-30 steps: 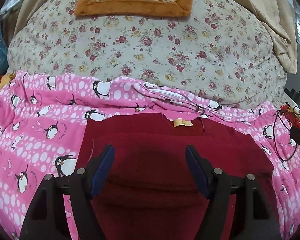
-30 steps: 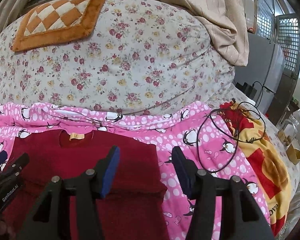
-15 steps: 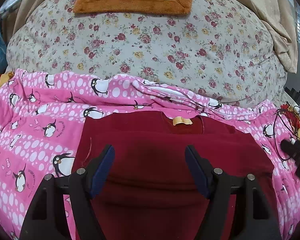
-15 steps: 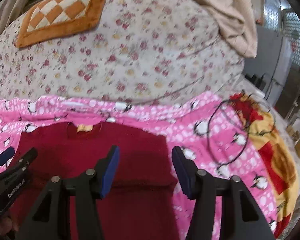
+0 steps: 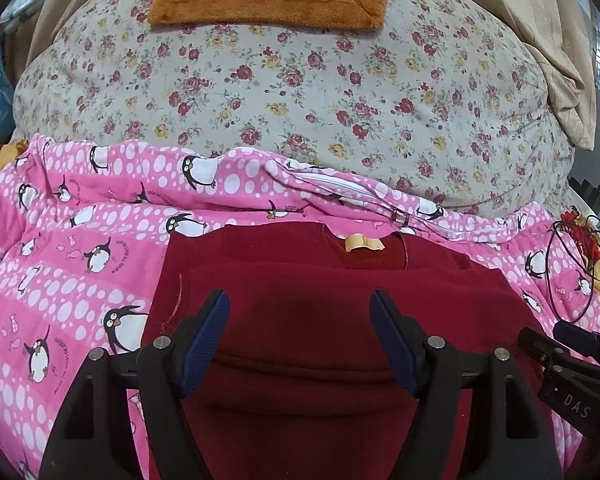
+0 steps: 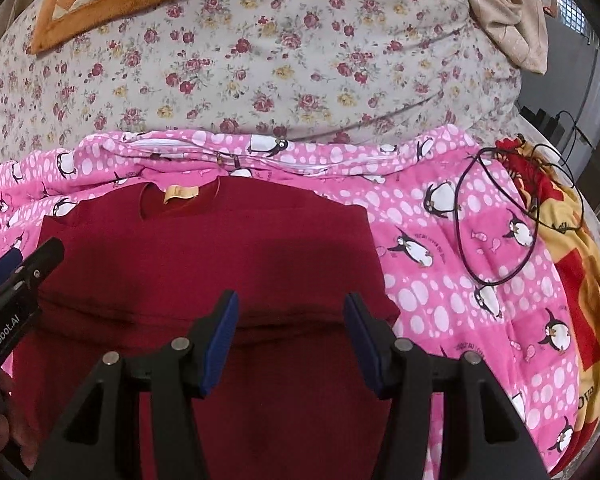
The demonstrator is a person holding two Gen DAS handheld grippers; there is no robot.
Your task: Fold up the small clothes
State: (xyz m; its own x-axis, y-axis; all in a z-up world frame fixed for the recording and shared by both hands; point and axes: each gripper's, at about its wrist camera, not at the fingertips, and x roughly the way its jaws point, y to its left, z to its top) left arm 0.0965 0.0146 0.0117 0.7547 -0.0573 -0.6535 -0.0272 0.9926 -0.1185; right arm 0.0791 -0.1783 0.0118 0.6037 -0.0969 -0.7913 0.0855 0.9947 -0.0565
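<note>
Maroon shirt [image 5: 320, 320] lying flat on pink penguin blanket [image 5: 60, 280], directly beneath and ahead of both tools (yellow neck label [image 5: 364, 243] at far edge). Left gripper [image 5: 300, 340] hovering with jaws parted, nothing between pads. Right gripper [image 6: 290, 340] likewise gaping over shirt's right portion, holding nothing. Black cable [image 6: 500, 240] looping off to its right.

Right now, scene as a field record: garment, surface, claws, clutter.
garment: dark red top, lying flat, collar label at far edge
surface: pink penguin-print blanket, floral quilt behind it
left claw: open, over the top, nothing gripped
right claw: open, above the top's right edge
clutter: black cable loop on blanket, right of the top
</note>
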